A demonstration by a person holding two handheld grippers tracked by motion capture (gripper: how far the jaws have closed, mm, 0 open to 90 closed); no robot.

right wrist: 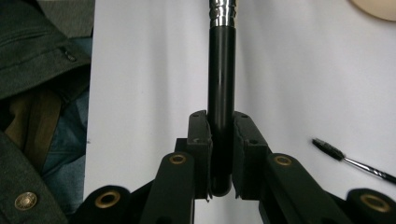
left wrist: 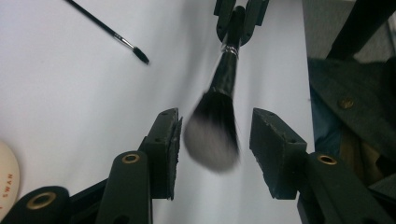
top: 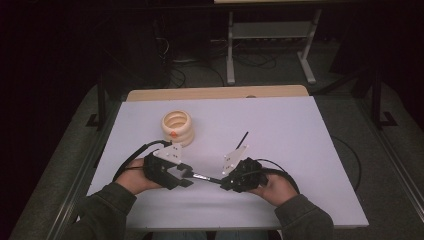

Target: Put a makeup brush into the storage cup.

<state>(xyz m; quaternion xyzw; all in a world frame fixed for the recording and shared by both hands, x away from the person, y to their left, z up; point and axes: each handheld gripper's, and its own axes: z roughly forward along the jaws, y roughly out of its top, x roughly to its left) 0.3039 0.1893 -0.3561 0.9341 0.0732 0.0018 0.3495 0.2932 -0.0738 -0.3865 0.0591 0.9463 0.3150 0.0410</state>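
While your right gripper (right wrist: 220, 154) clamps its jaws tight on the handle of the big makeup brush (left wrist: 215, 126), the fluffy head points at 9 o'clock, between the wide-open, empty jaws of your left gripper (left wrist: 215, 149), touching neither. Thin brush (top: 242, 141) lies at 12 o'clock from the right gripper; ringed holder (top: 177, 128) sits at 12 o'clock from the left.

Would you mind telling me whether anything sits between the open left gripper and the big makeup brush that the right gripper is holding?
Nothing visible does. The big brush, clamped by its handle in the right gripper, already has its bristle head in the gap between the left gripper's open fingers. The thin brush lies off to the side on the table.
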